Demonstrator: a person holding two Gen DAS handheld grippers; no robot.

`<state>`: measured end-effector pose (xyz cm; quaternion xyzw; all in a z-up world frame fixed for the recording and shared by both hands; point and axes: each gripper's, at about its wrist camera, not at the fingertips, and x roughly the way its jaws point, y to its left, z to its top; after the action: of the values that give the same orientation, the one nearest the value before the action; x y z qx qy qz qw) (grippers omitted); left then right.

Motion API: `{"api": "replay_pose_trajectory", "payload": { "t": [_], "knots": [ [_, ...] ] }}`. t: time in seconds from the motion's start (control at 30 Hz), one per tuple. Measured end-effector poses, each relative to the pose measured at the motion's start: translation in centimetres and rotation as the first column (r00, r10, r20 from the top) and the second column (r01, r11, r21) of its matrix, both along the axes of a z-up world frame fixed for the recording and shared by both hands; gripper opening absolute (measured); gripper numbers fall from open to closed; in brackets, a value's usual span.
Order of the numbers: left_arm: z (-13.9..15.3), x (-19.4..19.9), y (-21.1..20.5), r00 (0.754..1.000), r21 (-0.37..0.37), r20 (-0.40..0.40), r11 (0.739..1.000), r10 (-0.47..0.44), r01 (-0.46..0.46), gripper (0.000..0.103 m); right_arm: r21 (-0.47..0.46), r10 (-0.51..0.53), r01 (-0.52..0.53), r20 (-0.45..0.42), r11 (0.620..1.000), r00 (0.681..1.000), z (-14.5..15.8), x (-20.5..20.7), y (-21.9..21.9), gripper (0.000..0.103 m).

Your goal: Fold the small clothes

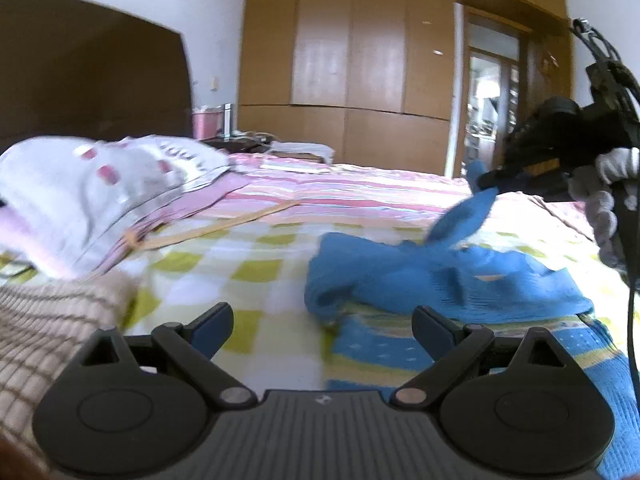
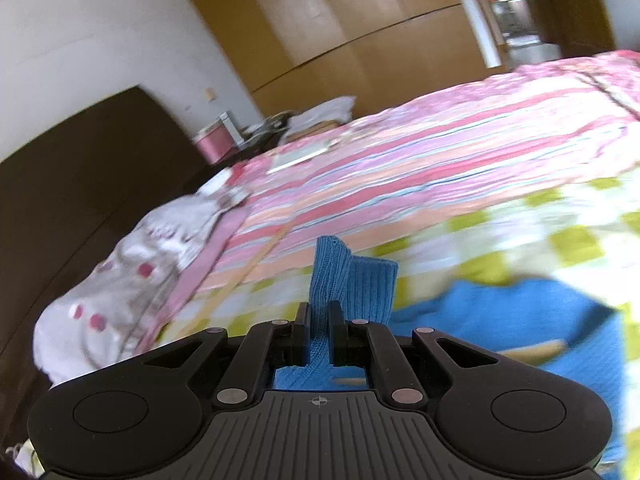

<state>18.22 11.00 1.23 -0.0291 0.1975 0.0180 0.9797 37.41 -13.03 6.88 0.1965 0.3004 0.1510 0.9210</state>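
1. Far left on the bed: white pillow with pink patches, a beige waffle-knit cloth in front of it. Neither is in play.
2. Left gripper: jaws spread wide, nothing between them, low over the green-checked sheet, just short of the garment's near-left edge.
3. Blue knit garment: lies rumpled on the sheet, right of centre, one strip pulled up off the pile. A blue patterned piece sits under its near edge; can't tell if it's a separate item.
4. Right gripper: clamped narrow on that ribbed strip, which stands up above the pads. From the left camera it's held up at far right, the strip taut down to the pile.
5. Judgement: fold is just starting. To do it well, left should pinch the opposite edge or corner at matching height, then both pull the knit flat before laying it over. One-sided lift looks likely to twist the fabric.
6. Both views are motion-blurred; hem detail unreadable.
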Motion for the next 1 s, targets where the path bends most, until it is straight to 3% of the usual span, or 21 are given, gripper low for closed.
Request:
{"api": "replay_pose_trajectory", "payload": {
  "t": [0.3, 0.57, 0.83, 1.0],
  "knots": [
    [-1.2, 2.6, -4.5, 0.995, 0.08, -0.074, 0.994, -0.063, 0.069, 0.101, 0.008, -0.135, 0.135, -0.035, 0.991, 0.99, -3.8, -3.1, -8.7, 0.008],
    [-2.0, 2.7, -6.1, 0.989, 0.169, -0.127, 0.98, -0.081, 0.102, 0.101, 0.037, -0.156, 0.162, -0.131, 0.986, 0.979, -8.9, -4.8, -11.3, 0.014],
    [-1.4, 3.5, -6.7, 0.99, 0.201, -0.122, 0.975, -0.068, 0.091, 0.101, 0.139, -0.181, 0.199, -0.133, 0.97, 0.975, -9.2, -5.1, -13.5, 0.016],
    [-1.7, 3.9, -6.3, 0.988, 0.197, -0.15, 0.977, -0.046, 0.075, 0.101, 0.067, -0.233, 0.247, -0.167, 0.967, 0.958, -9.8, -5.0, -13.9, 0.015]
  ]
}}
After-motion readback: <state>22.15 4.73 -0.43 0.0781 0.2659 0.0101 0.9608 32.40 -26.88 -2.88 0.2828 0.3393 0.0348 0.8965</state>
